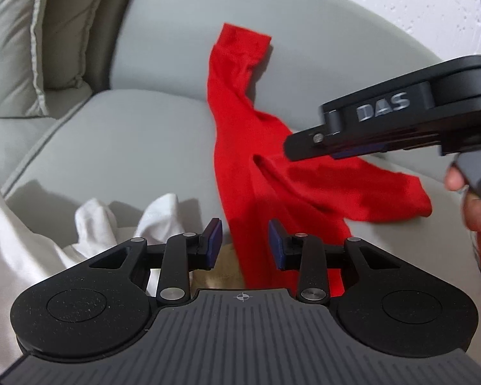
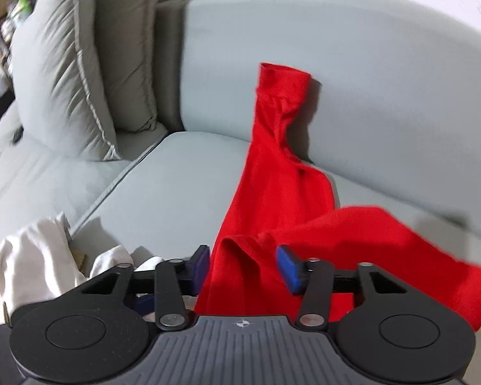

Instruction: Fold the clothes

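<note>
Two black handheld grippers hover over a crumpled red knit garment on a pale grey sofa seat. It runs lengthwise from the backrest toward them. The left gripper is parted, empty. The right gripper is parted, nearer, with cloth apparently loose between its jaws, unpinched. A white cloth pile lies leftward.

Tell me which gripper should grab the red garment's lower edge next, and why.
Probably the right gripper: its jaws stand open with the red garment bunched right between them. The left gripper is also open, but the cloth only brushes past its right-hand finger, nearer the white clothes.
</note>
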{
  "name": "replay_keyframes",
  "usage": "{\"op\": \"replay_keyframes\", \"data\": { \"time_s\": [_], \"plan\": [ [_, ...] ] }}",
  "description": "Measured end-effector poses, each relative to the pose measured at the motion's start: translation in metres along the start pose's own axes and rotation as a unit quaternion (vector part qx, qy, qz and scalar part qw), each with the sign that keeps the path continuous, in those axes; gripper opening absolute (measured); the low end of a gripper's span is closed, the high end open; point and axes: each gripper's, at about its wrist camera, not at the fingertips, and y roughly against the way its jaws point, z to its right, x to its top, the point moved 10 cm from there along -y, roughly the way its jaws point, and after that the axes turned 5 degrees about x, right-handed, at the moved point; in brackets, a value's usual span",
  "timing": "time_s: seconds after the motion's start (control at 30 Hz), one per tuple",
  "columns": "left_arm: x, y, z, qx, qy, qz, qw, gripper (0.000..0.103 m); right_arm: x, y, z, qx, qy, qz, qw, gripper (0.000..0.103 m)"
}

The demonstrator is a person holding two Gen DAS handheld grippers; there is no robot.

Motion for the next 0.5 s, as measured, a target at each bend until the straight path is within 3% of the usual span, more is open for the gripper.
{"op": "replay_keyframes", "data": {
  "time_s": [0.17, 0.37, 0.5],
  "plan": [
    [-0.004, -0.022, -0.001, 0.007, 0.011, -0.016, 0.9998, 0.041, -0.018, -0.007, 0.026, 0.021, -0.027, -0.021, 0.999, 0.046],
    [0.003, -0.029, 0.005, -0.013, 0.012, 0.003, 0.9998, 0.044, -0.026, -0.031, 0.060, 0.077, -0.177, -0.016, 0.981, 0.054],
    [0.007, -0.030, 0.013, -0.044, 0.014, 0.015, 0.9988, 0.046, -0.030, -0.033, 0.060, 0.068, -0.158, -0.006, 0.985, 0.054]
  ]
}}
